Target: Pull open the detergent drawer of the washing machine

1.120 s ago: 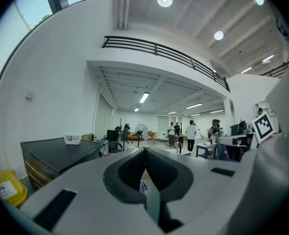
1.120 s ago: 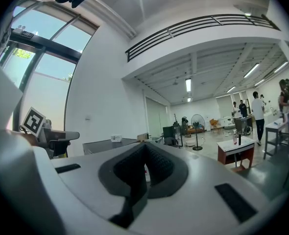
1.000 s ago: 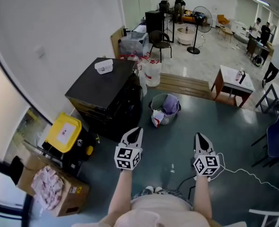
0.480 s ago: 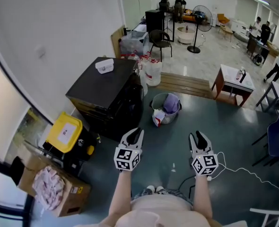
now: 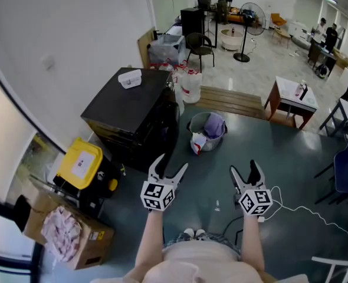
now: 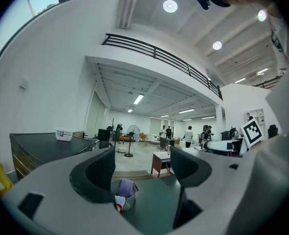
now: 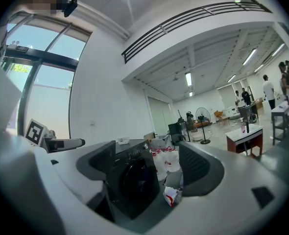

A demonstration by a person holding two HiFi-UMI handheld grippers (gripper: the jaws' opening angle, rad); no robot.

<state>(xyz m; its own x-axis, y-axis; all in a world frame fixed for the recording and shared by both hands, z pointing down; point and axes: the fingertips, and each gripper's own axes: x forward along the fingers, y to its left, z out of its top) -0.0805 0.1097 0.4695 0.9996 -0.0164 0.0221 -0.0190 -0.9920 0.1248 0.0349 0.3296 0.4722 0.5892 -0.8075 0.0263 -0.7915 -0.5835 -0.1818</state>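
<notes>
A black front-loading washing machine [image 5: 133, 108] stands against the white wall, with a small white box [image 5: 130, 78] on its lid. In the right gripper view its round door [image 7: 132, 182] and top panel show between the jaws; I cannot pick out the drawer itself. My left gripper [image 5: 171, 165] hovers just in front of the machine's near corner and my right gripper [image 5: 245, 170] hangs over bare floor to its right. Both have just been opening; their jaws stand wide with nothing between them. The left gripper view [image 6: 144, 173] looks past the machine's lid [image 6: 46, 148] into the hall.
A metal bucket with cloth [image 5: 206, 131] sits on the floor beyond the grippers. White jugs [image 5: 189, 90] and a low wooden platform [image 5: 230, 105] lie behind it. Left of the machine are a yellow-lidded bin [image 5: 79, 164] and a cardboard box of rags [image 5: 62, 232]. A white cable [image 5: 304, 214] trails at right.
Both grippers went from shut to wide open. The right gripper drifted a little to the left and toward me; the left one stayed put.
</notes>
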